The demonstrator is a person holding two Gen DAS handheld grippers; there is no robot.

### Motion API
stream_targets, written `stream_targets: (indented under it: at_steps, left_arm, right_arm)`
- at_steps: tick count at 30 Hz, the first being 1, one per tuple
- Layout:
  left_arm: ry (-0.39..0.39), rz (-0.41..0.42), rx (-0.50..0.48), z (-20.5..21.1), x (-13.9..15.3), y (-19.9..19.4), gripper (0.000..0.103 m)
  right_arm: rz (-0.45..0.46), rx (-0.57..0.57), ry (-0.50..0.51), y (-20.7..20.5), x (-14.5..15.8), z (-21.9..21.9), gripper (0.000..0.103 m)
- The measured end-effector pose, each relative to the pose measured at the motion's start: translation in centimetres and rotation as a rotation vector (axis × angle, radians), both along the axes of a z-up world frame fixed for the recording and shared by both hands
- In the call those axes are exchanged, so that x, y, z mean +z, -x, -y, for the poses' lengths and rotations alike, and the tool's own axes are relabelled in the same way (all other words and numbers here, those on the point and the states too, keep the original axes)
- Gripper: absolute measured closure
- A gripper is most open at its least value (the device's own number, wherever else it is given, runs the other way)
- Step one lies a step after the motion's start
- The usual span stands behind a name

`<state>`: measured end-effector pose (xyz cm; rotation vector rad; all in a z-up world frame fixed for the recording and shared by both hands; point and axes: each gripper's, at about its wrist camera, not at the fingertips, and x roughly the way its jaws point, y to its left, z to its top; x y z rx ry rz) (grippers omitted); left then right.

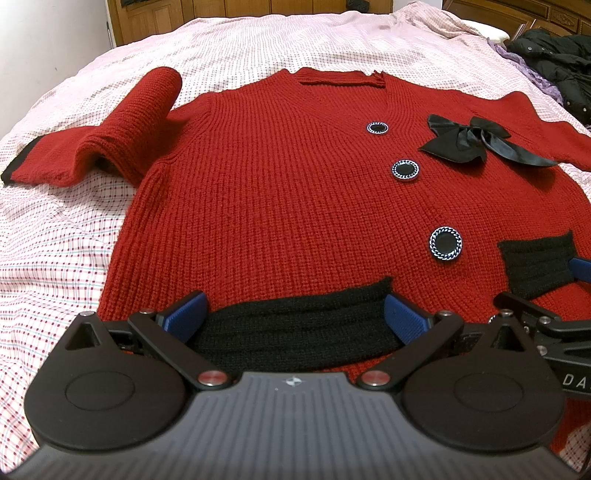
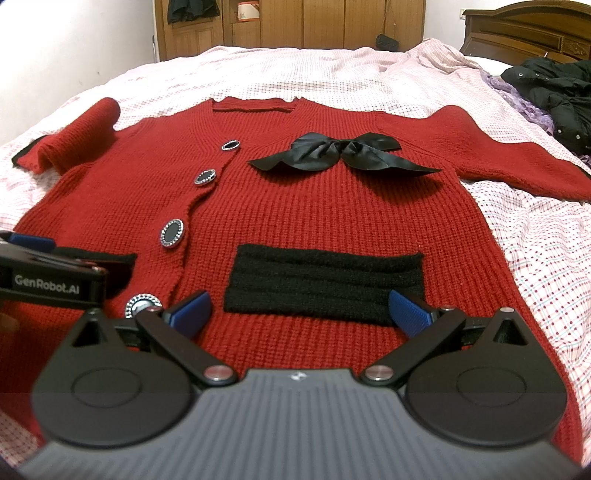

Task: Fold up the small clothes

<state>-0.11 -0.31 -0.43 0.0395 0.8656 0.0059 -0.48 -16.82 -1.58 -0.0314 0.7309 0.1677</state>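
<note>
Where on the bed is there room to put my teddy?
Bare sheet lies beyond the cardigan's collar, and more lies below its spread sleeve. The corner by the black jacket is crowded.

Here's the bed, spread with a pale pink checked cover that wrinkles toward the far right corner; a dark wooden headboard stands at that end; flat on the cover, front up, lies a red knit cardigan, its hem nearest the cameras and its neckline pointing away; its left sleeve is humped and doubled over on the cover, black cuff at the edge; its right sleeve stretches flat out to the side; over on the far right a black puffy jacket sits heaped on the bed, with some purple fabric bunched just beside it.
</note>
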Motion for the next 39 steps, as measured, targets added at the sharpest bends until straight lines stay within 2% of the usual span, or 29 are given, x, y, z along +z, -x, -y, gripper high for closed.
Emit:
stream_targets:
  at_steps: [25,39]
  left_arm:
    - [0.005,-0.016,0.007,-0.01,-0.02,-0.70,0.000]
    - [0.015,0.030,0.003,-0.10,-0.14,0.00,0.000]
  right_arm:
    - [0.018,-0.003,-0.013,0.14,-0.06,0.44,0.000]
    - [0.021,-0.017,-0.023,0.19,-0.08,0.18,0.000]
